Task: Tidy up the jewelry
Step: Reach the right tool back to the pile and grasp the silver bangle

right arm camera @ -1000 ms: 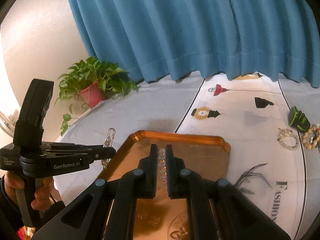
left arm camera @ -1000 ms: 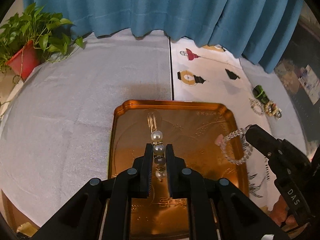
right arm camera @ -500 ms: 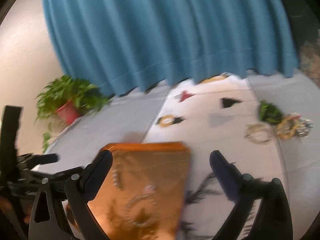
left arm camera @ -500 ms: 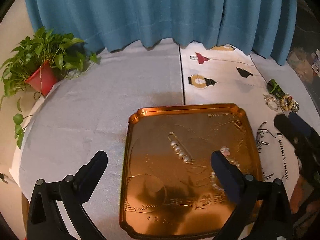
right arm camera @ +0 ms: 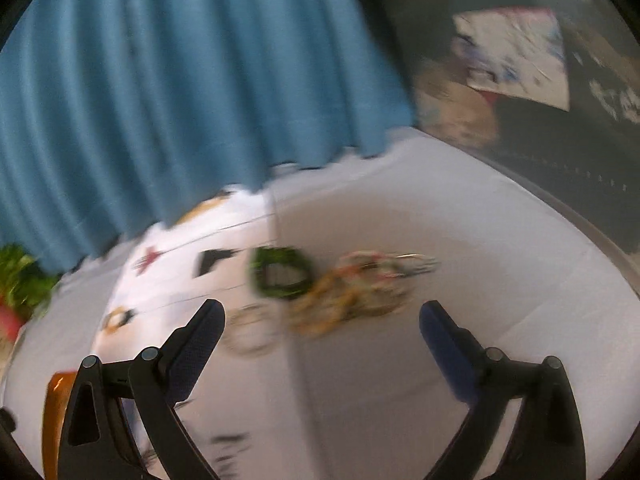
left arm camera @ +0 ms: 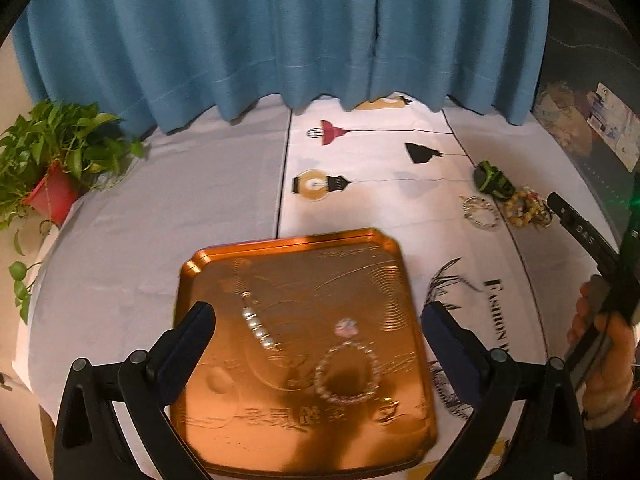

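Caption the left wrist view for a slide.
Open left tongs above copper tray holding pearl clip and clear bead bracelet.

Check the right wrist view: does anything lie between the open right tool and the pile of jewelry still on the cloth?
Nothing visible does. The right tool is open and the jewelry pile lies ahead on bare tablecloth, though the view is blurred.
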`<state>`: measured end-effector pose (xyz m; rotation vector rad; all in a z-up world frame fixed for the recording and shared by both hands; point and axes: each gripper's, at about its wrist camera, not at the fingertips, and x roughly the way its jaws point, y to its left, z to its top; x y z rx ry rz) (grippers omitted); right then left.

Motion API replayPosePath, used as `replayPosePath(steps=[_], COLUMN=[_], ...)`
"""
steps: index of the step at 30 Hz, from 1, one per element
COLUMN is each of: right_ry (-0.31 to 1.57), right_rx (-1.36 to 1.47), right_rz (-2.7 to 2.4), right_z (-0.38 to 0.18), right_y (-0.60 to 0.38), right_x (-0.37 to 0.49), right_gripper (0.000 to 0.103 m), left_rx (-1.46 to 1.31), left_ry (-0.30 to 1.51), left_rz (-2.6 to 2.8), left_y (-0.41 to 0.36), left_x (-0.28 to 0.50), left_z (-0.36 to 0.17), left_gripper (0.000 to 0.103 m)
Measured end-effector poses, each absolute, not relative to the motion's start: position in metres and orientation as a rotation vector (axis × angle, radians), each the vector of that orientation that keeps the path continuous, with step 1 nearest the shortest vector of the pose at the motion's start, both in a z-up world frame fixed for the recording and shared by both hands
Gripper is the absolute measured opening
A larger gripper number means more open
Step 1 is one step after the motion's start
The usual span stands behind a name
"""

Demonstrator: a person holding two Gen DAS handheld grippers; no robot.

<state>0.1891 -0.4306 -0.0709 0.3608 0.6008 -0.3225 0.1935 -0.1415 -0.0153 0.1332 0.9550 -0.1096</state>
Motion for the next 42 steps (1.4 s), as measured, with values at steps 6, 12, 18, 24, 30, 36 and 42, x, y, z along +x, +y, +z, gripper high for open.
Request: replayPosePath(steps=[6, 12, 18, 24, 30, 36, 42], right_ry=[0.665, 0.734, 0.767, 0.846, 0.671, 0.51, 0.639], right_rx=[0.487, 0.47, 0.413, 0.291, 0.653, 0.723, 0.701], right_rz=[-0.424, -0.503, -0.489, -0.482, -0.365, -0.291, -0.362], right_z=[-0.101, -0.118, -0.12, -0.116, -0.102, -0.077, -0.099], right_y=[-0.487, -0.506, -0.503, -0.488, -0.527, -0.545, -0.558], right_x=[0.201, 0.214, 0.229, 0.228, 0.157, 0.115, 0.125], right_gripper=[0.088, 0.06, 0.06, 0.007, 0.005, 0.0, 0.003], left_rx=[0.15, 0.152, 0.155, 0.153, 0.163, 0.203, 0.223], left_ry=[0.954, 0.951, 0.962, 0.969, 0.959, 0.932, 0.958], left_rz=[-0.101, -0.097, -0.105, -0.13, -0.187, -0.231, -0.249], left_y=[-0.145, -0.142, -0.144, -0.157, -0.184, -0.212, -0.236], left_x=[0.204, 0.208, 0.208, 0.205, 0.202, 0.193, 0.201], left_z=[-0.016, -0.021, -0.025, -0.025, -0.02, -0.018, -0.025], left_gripper=[0.102, 0.102, 0.102, 0.102, 0.102, 0.102, 0.102])
